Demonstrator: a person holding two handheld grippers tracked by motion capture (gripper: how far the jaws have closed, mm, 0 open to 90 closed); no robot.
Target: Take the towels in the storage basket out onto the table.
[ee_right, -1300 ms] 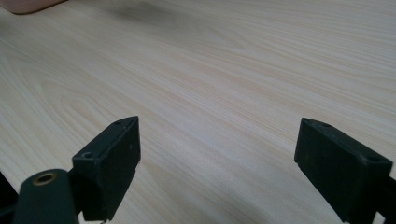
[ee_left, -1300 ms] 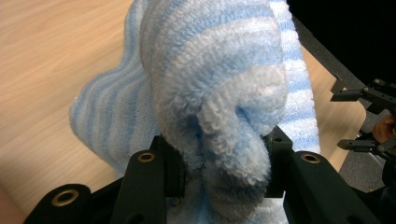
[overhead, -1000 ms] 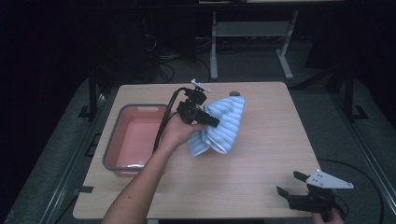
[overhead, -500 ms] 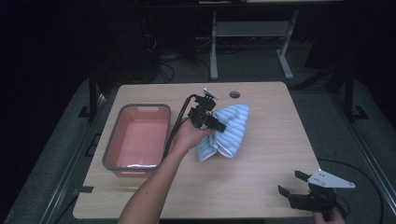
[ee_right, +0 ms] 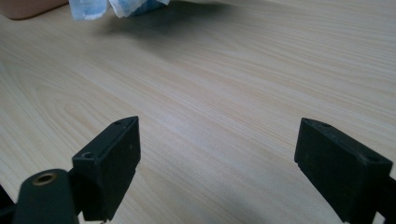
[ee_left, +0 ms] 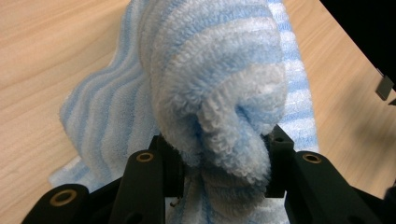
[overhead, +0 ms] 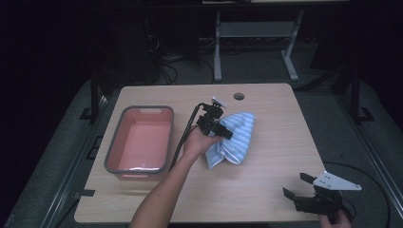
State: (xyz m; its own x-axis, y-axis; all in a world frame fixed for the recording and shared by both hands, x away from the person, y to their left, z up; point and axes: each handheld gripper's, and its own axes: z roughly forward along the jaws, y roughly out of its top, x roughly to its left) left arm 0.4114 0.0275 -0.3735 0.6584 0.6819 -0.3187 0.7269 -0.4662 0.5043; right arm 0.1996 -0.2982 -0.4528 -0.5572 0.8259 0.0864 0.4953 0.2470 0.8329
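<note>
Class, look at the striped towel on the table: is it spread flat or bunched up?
Bunched up. The blue-and-white striped towel is gathered into a thick fold, pinched in the left gripper, with its remainder lying crumpled on the table.

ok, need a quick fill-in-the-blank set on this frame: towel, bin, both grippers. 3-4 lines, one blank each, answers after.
1. The left gripper is shut on a towel striped white and ____.
2. The pink bin sits on the table to the ____ of the towel in the high view.
3. The right gripper hovers near the table's front edge with its jaws ____.
4. Inside, the bin holds ____.

Missing words: blue; left; open; nothing
</note>
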